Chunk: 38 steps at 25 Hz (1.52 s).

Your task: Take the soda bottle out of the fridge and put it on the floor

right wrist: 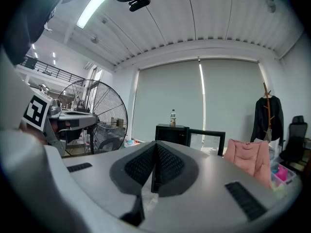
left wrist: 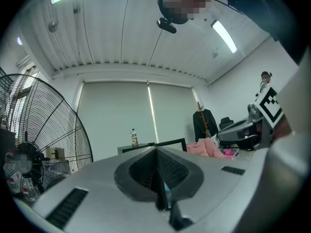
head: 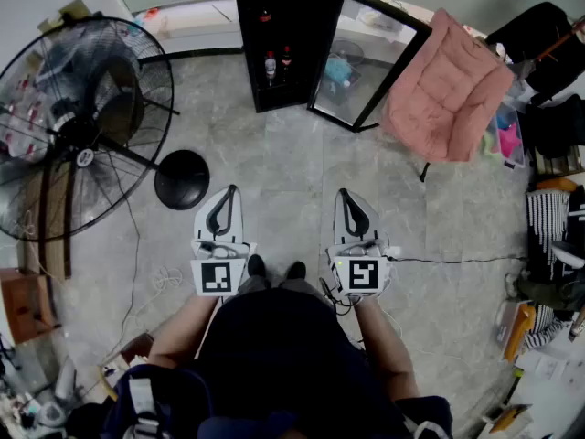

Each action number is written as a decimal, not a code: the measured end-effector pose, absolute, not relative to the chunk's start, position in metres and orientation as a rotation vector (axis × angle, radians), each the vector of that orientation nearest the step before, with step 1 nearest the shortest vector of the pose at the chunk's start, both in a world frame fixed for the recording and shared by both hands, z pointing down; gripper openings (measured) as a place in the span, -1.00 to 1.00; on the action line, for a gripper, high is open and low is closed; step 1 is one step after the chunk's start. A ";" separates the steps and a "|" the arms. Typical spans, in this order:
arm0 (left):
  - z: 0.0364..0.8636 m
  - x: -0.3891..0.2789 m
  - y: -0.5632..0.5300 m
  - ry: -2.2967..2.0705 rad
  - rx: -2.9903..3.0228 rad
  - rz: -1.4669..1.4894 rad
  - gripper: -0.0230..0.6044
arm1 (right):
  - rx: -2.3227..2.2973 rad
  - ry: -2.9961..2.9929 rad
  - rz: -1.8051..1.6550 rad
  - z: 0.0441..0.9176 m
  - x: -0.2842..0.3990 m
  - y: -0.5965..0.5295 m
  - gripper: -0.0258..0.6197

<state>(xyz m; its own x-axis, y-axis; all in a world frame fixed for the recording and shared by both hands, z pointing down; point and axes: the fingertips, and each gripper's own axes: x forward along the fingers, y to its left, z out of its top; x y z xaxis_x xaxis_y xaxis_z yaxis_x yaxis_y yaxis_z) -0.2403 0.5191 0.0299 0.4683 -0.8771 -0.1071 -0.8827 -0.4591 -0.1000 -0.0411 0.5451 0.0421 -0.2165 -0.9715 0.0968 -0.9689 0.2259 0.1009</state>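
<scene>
The black mini fridge point(head: 283, 39) stands at the far side of the tiled floor with its glass door point(head: 370, 62) swung open to the right. Two dark soda bottles point(head: 278, 64) stand side by side on a shelf inside. Another bottle point(right wrist: 172, 118) stands on top of the fridge point(right wrist: 171, 134), also visible in the left gripper view as a small bottle point(left wrist: 133, 138). My left gripper point(head: 228, 195) and right gripper point(head: 345, 197) are held level in front of my body, well short of the fridge. Both are shut with nothing between the jaws.
A large floor fan point(head: 73, 126) with a round black base point(head: 182, 179) stands to the left. A pink folding chair point(head: 448, 85) sits right of the fridge door. Clothes and boxes crowd the right wall, and a cable point(head: 457, 261) runs across the floor.
</scene>
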 end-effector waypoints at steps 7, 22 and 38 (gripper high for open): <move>0.036 -0.239 0.519 1.566 -2.591 0.026 -0.85 | 1.857 -2.344 -0.036 0.044 -0.039 0.543 -0.87; 0.041 -0.233 0.523 1.542 -2.627 0.006 -0.86 | 1.852 -2.354 -0.031 0.052 -0.033 0.544 -0.86; 0.045 -0.231 0.524 1.525 -2.624 -0.017 -0.86 | 1.765 -2.430 -0.015 0.054 -0.039 0.537 0.11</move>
